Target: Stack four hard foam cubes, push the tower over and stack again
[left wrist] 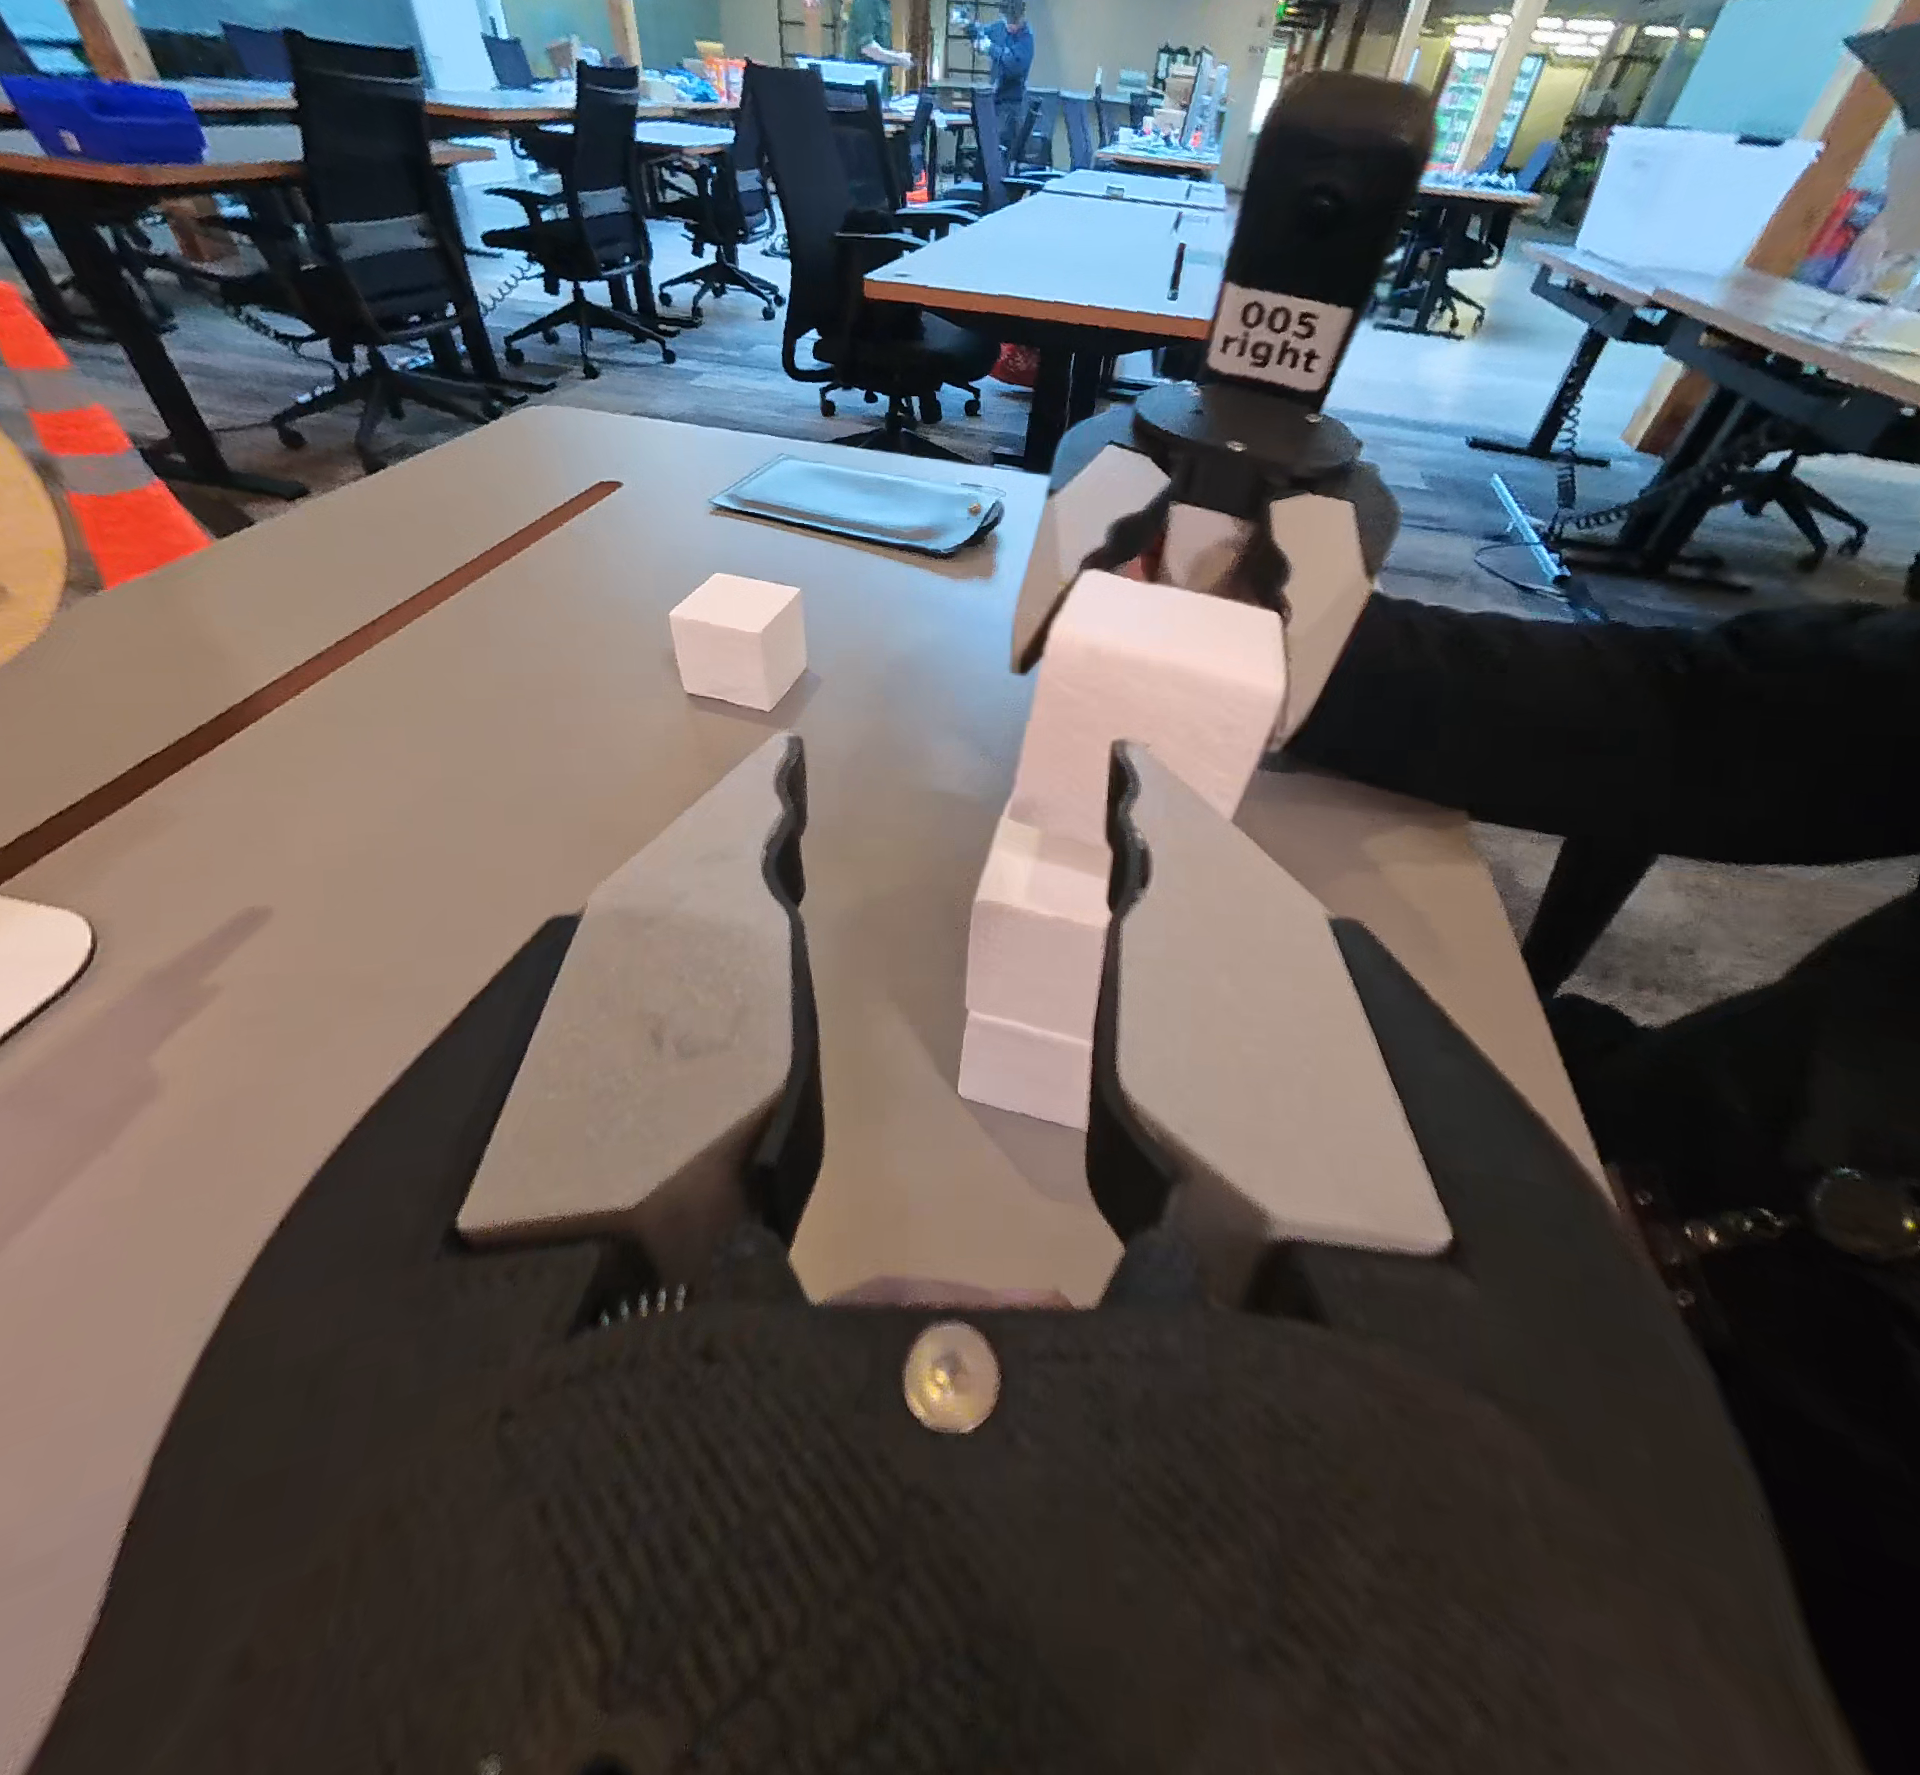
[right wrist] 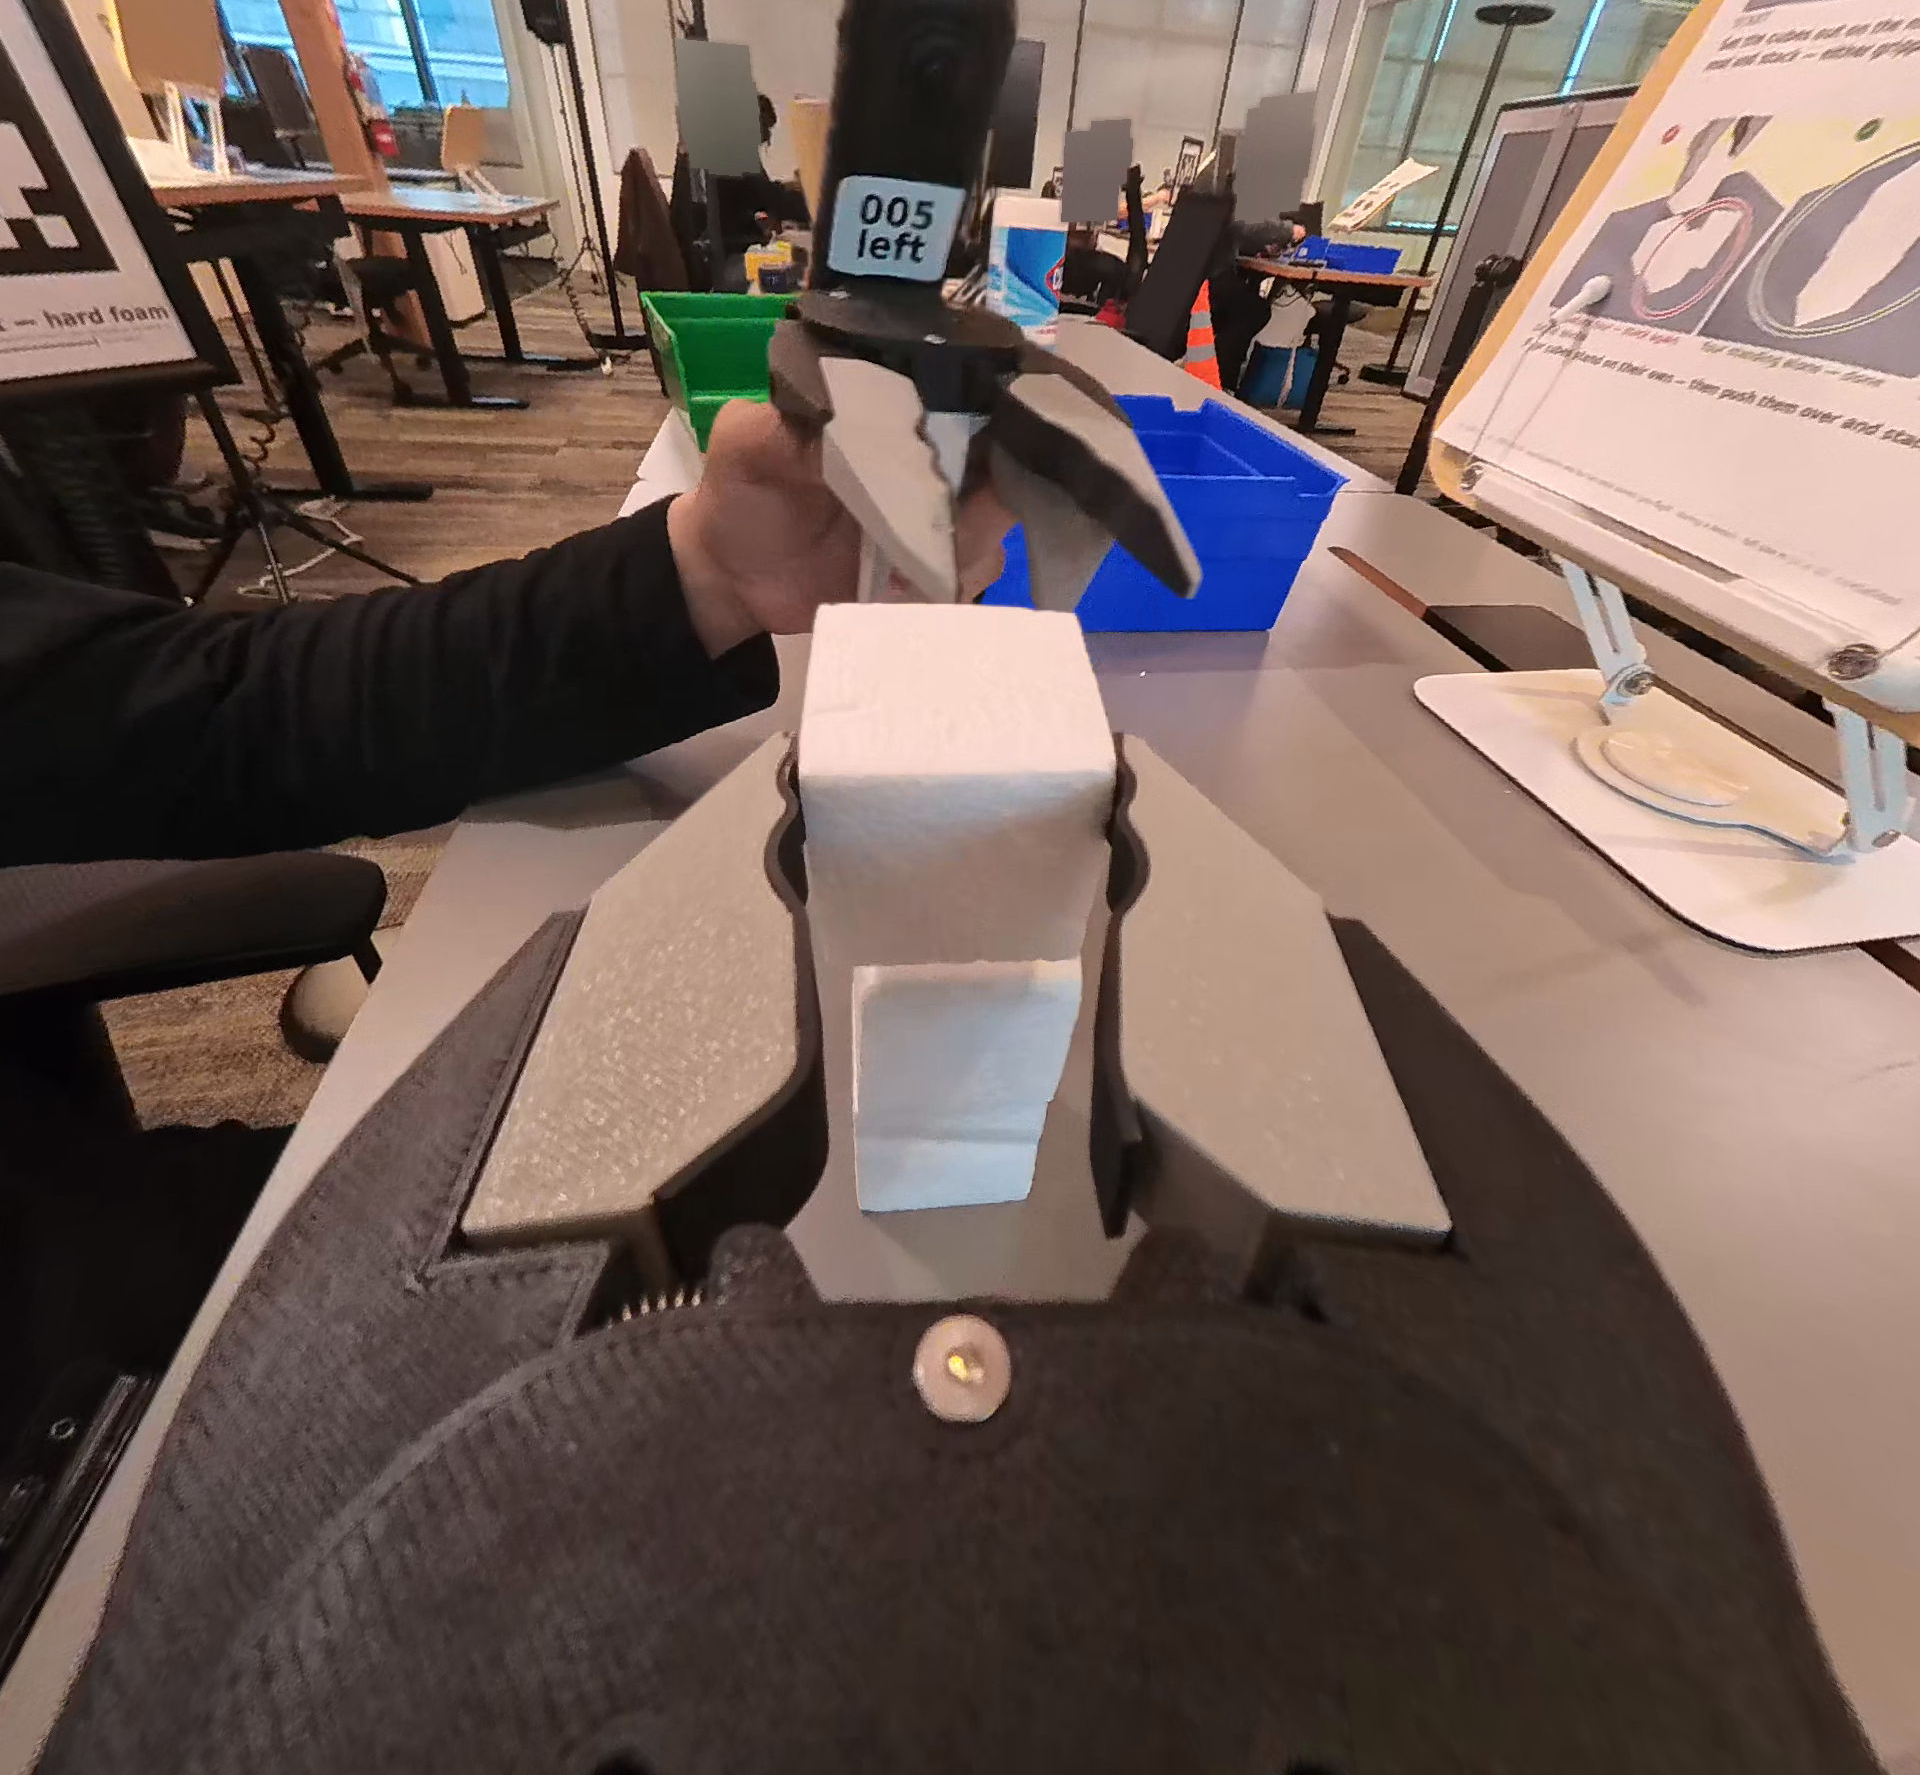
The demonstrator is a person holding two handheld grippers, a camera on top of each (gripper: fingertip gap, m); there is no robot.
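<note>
White foam cube (right wrist: 956,780) is clamped by its side faces in the right gripper (right wrist: 956,852), frame centre, above the stack (left wrist: 1029,987). Left gripper (left wrist: 951,852) is spread, empty. Fourth cube (left wrist: 738,639) lies apart, upper centre. Judged light, stiff, dentable: flat sides should be gripped gently.

White foam cubes (right wrist: 951,790); grey table (left wrist: 416,738); blue bin (right wrist: 1226,520); green bin (right wrist: 707,364); orange cone (left wrist: 83,447).

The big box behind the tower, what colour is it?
Blue box, clearest in the right wrist view.
</note>
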